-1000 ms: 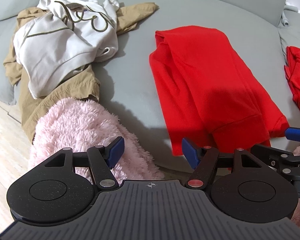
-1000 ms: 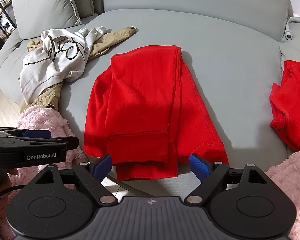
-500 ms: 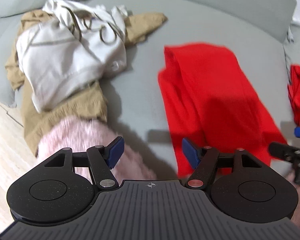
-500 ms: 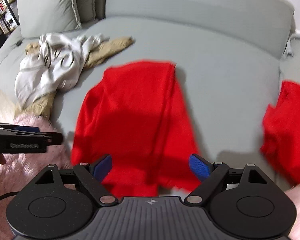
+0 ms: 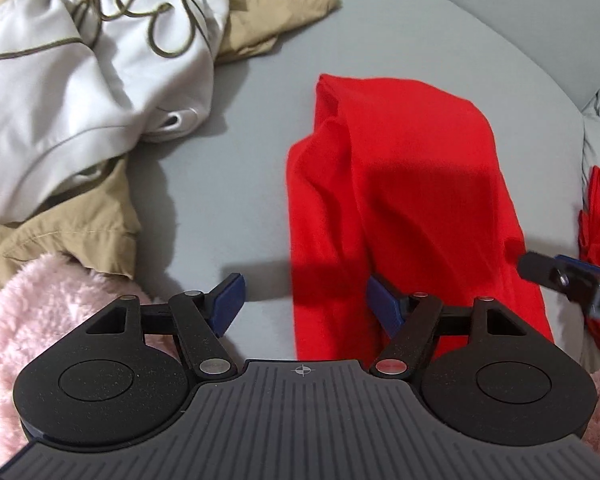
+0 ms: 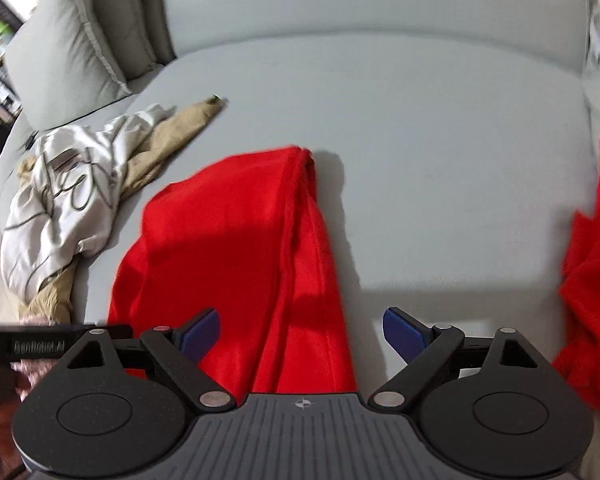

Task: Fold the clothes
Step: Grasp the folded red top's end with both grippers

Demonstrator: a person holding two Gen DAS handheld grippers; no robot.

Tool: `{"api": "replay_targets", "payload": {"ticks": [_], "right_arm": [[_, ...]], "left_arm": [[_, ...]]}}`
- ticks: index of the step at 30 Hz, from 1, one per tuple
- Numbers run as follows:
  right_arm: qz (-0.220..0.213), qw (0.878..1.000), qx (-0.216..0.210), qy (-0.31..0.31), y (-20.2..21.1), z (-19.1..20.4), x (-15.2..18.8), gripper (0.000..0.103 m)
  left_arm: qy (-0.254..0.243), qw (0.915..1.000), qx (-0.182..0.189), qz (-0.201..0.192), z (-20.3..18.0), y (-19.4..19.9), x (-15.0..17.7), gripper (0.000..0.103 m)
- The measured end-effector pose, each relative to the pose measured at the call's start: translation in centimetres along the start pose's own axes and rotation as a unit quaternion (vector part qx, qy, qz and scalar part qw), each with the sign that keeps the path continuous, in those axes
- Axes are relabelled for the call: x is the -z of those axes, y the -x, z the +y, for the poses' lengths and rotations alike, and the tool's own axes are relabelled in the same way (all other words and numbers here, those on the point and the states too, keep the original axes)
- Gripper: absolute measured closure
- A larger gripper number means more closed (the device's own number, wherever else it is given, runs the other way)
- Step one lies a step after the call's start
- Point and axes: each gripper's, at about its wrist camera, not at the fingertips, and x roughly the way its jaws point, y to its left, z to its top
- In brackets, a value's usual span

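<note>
Red garment (image 5: 400,200) lies folded lengthwise on the grey sofa seat (image 5: 240,100), and I take it as my landmark. My left claw (image 5: 304,300) hangs over its near left edge, jaws spread wide, gripping nothing; one blue pad sits over the red cloth, the other over bare cushion. My right claw (image 6: 300,330) hangs over its near right edge, jaws likewise wide apart and empty. Left of the garment, a white hoodie (image 5: 80,72) is heaped on a tan garment (image 5: 72,224), apart from the red cloth. A second red piece (image 6: 592,280) lies to the garment's right, a strip of cushion between them. Pink fleece (image 5: 32,328) shows at the near left.
</note>
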Motion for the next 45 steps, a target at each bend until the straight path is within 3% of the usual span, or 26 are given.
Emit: {"api": "replay_targets", "payload": {"ticks": [4,11,15,22,27,30,34,37,38,39,40,42,45], "right_arm": [[0.02,1.0,0.001,-0.024,-1.4,-1.2,-0.5,0.014],[0.037,0.992,-0.08,-0.093,-1.5,-4.5,-0.4,0.011],[0.033,0.988,-0.108,-0.109,-1.6,-5.0,-0.1,0.011],[0.044,0.977,-0.153,-0.139,-2.0,-5.9,0.0,0.017],[0.061,0.966,-0.189,-0.164,-3.0,-6.1,0.1,0.025],[0.063,0.963,-0.197,-0.174,-3.4,-6.1,0.1,0.025],[0.062,0.96,-0.201,-0.183,-3.9,-6.2,0.1,0.028],[0.056,0.96,-0.197,-0.188,-4.4,-6.0,0.2,0.042],[0.056,0.961,-0.194,-0.187,-4.7,-5.8,0.3,0.058],[0.058,0.962,-0.188,-0.189,-5.1,-5.5,0.5,0.068],[0.058,0.962,-0.186,-0.19,-5.2,-5.5,0.6,0.07],[0.055,0.965,-0.183,-0.177,-5.2,-4.8,0.8,0.081],[0.043,0.98,-0.148,-0.125,-4.5,-3.0,0.8,0.083]], "left_arm": [[0.01,0.9997,0.01,0.02,-0.3,-1.4,-0.6,0.023],[0.056,0.9962,0.06,0.029,1.1,-0.5,-1.3,0.024],[0.054,0.9965,0.045,0.045,0.6,-1.9,-1.8,0.024],[0.048,0.9961,0.054,0.051,-0.3,-3.0,-1.5,0.023],[0.083,0.9884,0.11,0.063,0.1,-2.6,-1.3,0.023],[0.09,0.9867,0.117,0.068,0.4,-3.3,-1.4,0.023],[0.083,0.9826,0.148,0.074,0.3,-4.4,-1.7,0.014],[0.067,0.9833,0.153,0.072,-0.1,-4.7,-1.6,0.011],[0.057,0.9841,0.153,0.07,-0.4,-4.7,-1.5,0.011],[0.043,0.9856,0.149,0.066,-0.8,-4.6,-1.3,0.011],[0.03,0.9869,0.145,0.064,-1.1,-4.6,-1.3,0.014],[-0.005,0.991,0.12,0.058,-1.9,-4.1,-1.0,0.023],[-0.037,0.994,0.091,0.048,-2.6,-3.4,-0.6,0.045]]}}
